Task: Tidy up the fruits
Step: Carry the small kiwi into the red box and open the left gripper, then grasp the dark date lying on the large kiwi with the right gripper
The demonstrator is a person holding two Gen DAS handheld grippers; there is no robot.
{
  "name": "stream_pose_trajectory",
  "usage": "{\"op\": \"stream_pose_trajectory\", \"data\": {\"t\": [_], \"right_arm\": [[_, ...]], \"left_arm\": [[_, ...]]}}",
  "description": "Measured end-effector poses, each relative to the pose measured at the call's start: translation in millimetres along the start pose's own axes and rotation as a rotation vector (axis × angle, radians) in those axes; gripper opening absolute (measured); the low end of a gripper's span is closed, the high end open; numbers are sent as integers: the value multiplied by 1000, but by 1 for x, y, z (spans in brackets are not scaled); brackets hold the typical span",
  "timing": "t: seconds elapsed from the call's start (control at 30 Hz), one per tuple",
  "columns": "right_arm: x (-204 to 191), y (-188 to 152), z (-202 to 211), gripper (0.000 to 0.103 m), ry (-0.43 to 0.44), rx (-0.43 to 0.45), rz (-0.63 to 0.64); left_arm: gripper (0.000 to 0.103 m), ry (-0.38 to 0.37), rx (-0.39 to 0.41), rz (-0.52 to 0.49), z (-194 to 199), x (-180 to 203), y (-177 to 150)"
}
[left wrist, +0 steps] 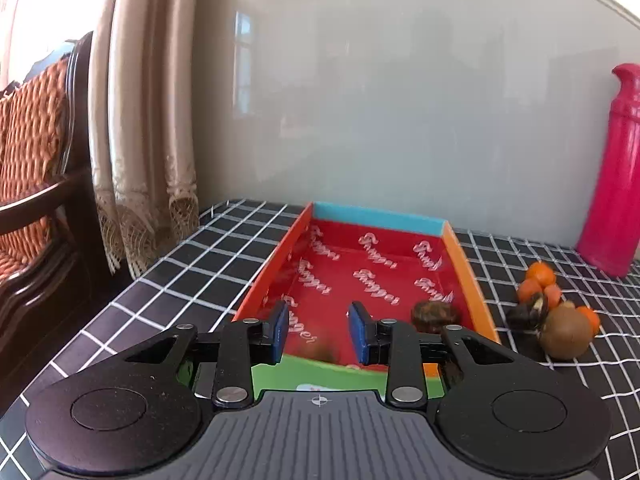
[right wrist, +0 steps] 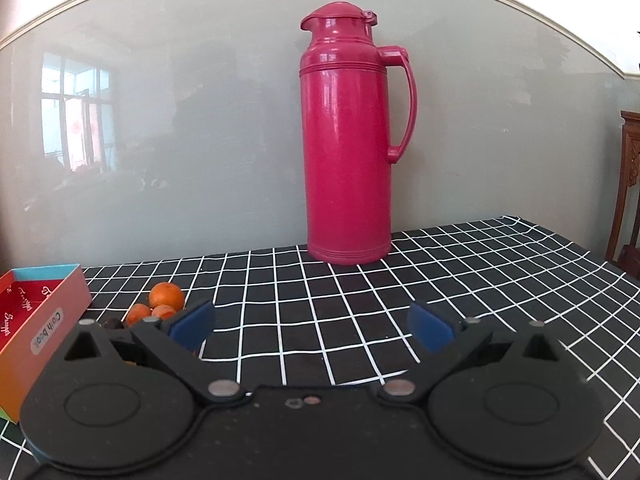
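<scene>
A shallow red box (left wrist: 352,264) with orange, blue and green walls lies on the checked table. A dark brown fruit (left wrist: 435,314) sits at its near right corner, and a blurred brown fruit (left wrist: 320,350) lies below my left gripper (left wrist: 319,330), which hovers open over the box's near end. To the right of the box lies a pile: small oranges (left wrist: 541,274), a brown kiwi (left wrist: 566,333) and a dark split fruit (left wrist: 527,314). In the right wrist view the oranges (right wrist: 166,295) sit left of my right gripper (right wrist: 311,324), which is wide open and empty; the box (right wrist: 44,312) is at far left.
A tall pink thermos (right wrist: 346,140) stands at the back against the glossy wall; it also shows in the left wrist view (left wrist: 614,176). A curtain (left wrist: 144,120) and a wooden chair (left wrist: 36,184) are past the table's left edge. A carved wooden chair (right wrist: 630,192) is at right.
</scene>
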State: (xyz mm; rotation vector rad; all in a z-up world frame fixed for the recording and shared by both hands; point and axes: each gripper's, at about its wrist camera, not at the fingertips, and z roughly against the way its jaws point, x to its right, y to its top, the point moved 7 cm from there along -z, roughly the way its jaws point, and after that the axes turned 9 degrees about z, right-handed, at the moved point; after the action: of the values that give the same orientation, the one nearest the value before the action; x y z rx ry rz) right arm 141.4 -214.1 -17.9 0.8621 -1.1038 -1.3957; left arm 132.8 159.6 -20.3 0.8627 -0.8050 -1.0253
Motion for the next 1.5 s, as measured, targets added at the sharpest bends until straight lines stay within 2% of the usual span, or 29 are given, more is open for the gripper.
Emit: {"op": "stream_pose_trajectory", "data": {"t": [0.03, 0.07, 0.1, 0.17, 0.23, 0.33, 0.47, 0.87, 1.5], "right_arm": [[0, 0, 0, 103, 1, 1, -1], [0, 0, 0, 103, 2, 0, 1], [-1, 0, 1, 103, 2, 0, 4], [-2, 0, 1, 103, 4, 1, 11], [-3, 0, 2, 103, 9, 4, 17], [-5, 1, 2, 103, 16, 9, 23], [-13, 0, 2, 103, 49, 13, 38], [-62, -4, 0, 103, 157, 12, 140], [-149, -2, -17, 100, 273, 7, 254]], "left_arm": [[55, 0, 7, -3, 2, 2, 0], [81, 6, 20, -6, 3, 3, 0], [91, 11, 41, -15, 6, 5, 1], [95, 16, 84, -38, 13, 10, 3], [103, 24, 112, -52, 18, 14, 4], [103, 37, 135, -77, 21, 17, 5], [103, 66, 140, -57, 20, 12, 8], [103, 91, 122, -56, 18, -1, 6], [103, 162, 106, -45, 18, -50, 8]]}}
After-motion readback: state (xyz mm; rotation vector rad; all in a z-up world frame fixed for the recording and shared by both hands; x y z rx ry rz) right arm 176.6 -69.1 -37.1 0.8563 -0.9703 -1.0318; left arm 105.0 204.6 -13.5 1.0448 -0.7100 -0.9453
